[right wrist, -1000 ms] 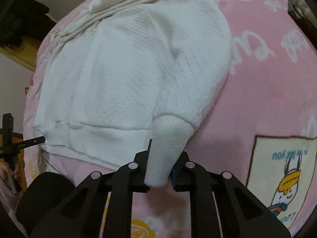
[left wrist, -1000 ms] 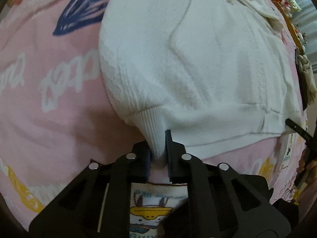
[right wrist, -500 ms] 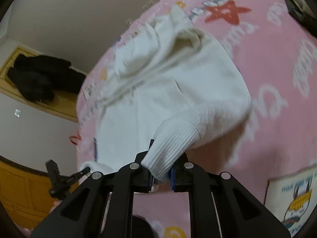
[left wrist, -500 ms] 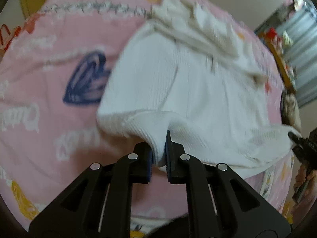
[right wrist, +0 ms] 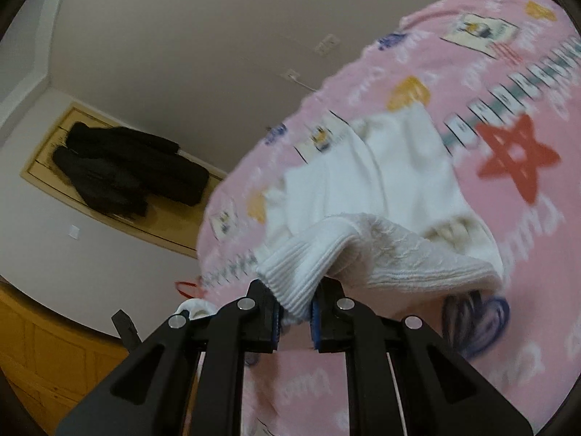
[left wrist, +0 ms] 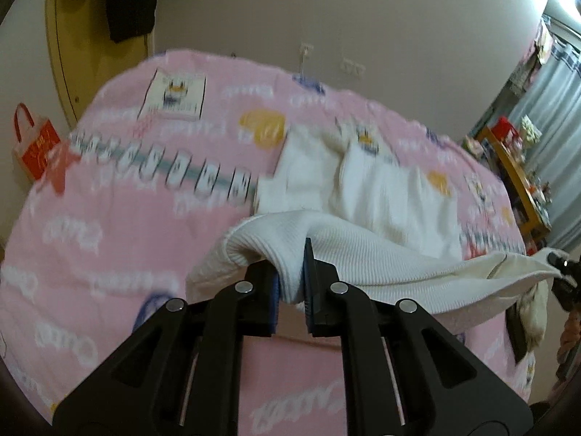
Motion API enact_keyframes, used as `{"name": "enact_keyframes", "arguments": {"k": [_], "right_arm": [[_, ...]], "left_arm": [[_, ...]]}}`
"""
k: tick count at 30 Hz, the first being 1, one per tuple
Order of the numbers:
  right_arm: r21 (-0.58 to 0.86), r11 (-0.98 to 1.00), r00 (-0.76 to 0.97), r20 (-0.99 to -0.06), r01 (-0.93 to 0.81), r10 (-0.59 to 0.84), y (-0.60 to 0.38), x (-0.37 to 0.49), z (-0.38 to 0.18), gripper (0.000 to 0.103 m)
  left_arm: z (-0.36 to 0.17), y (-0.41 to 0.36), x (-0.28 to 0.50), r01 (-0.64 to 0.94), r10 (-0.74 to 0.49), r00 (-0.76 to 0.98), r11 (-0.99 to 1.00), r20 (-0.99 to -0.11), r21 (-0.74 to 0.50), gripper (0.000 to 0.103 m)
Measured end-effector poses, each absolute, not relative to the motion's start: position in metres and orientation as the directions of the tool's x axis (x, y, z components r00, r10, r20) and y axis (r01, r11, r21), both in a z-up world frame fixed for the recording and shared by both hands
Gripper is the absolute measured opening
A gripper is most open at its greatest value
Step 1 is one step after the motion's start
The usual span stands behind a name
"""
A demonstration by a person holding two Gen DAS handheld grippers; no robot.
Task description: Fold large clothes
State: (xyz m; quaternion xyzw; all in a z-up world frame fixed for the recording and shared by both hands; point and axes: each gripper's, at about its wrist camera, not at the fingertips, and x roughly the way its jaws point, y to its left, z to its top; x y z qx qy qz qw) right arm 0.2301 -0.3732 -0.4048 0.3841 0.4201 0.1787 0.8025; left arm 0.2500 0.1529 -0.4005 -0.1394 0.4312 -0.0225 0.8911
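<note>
A white knit sweater (left wrist: pixel 366 196) lies on a pink blanket (left wrist: pixel 109 218) on a bed. My left gripper (left wrist: pixel 292 290) is shut on a ribbed cuff and hem corner of the sweater (left wrist: pixel 287 254), lifted above the bed, with the hem stretching right toward the other gripper (left wrist: pixel 561 272). My right gripper (right wrist: pixel 295 312) is shut on the other ribbed cuff (right wrist: pixel 308 269), also lifted, the sleeve (right wrist: pixel 410 254) trailing back to the sweater body (right wrist: pixel 363 167). The sweater's near half is raised over its far half.
A red gift bag (left wrist: pixel 34 145) sits by the bed's far left. Black coats (right wrist: pixel 120 167) hang on a wooden door. A wooden shelf with clutter (left wrist: pixel 515 160) stands at the right. Wooden cabinet (right wrist: pixel 43 356) at lower left of the right view.
Both grippers have risen and swung forward, carrying the cuffs and hem up off the blanket and over toward the far end of the sweater. The views tilted up to show walls.
</note>
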Motion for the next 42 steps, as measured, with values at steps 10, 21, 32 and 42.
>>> {"name": "enact_keyframes", "arguments": {"k": [10, 21, 32, 42], "right_arm": [[0.778, 0.627, 0.515, -0.552, 0.036, 0.656, -0.406, 0.33, -0.422, 0.012], [0.753, 0.609, 0.358, -0.656, 0.249, 0.665, -0.423, 0.501, -0.545, 0.012], [0.595, 0.709, 0.109, -0.789, 0.378, 0.605, -0.403, 0.585, -0.622, 0.012], [0.592, 0.675, 0.132, -0.786, 0.44, 0.604, -0.407, 0.606, -0.644, 0.012]], "left_arm": [[-0.385, 0.11, 0.37, -0.133, -0.088, 0.615, 0.968, -0.784, -0.213, 0.01], [-0.482, 0.091, 0.534, -0.254, -0.024, 0.34, 0.96, -0.94, -0.116, 0.01], [-0.564, 0.117, 0.623, -0.282, -0.084, 0.048, 0.955, -0.995, -0.095, 0.01], [-0.578, 0.136, 0.666, -0.284, -0.144, 0.095, 0.944, -0.985, -0.165, 0.011]]}}
